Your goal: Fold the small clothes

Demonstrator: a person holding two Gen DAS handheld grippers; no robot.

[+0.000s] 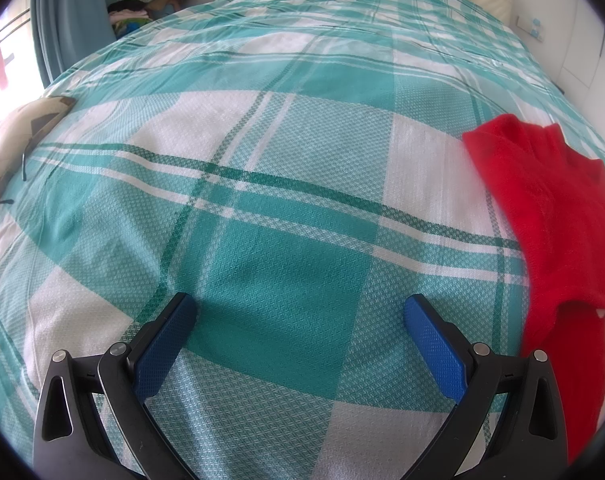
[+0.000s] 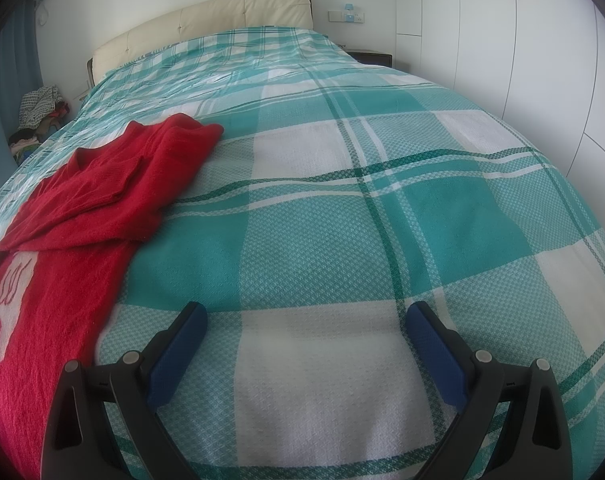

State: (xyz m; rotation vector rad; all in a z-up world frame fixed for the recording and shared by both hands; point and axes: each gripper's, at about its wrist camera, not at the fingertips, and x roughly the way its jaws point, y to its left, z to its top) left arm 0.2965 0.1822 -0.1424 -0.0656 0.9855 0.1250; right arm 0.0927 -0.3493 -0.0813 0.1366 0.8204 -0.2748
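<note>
Fuzzy red knit sweater (image 2: 102,184) part-folded on waffle-weave plaid bedspread (image 2: 322,220); both grippers' jaws wide, empty.

My left tool (image 1: 300,312) camera looks low along the bed (image 1: 286,128) toward the headboard (image 2: 206,16); my right tool (image 2: 306,320) camera faces likewise. Both share the red sweater (image 1: 542,208) lying between them.

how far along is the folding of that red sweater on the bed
Partly done: the red sweater lies on the bedspread with its top part already folded over. Nothing is in hand: the left hand-held gripper and right hand-held gripper are both open over bare bedspread. The lower part still lies unfolded.
</note>
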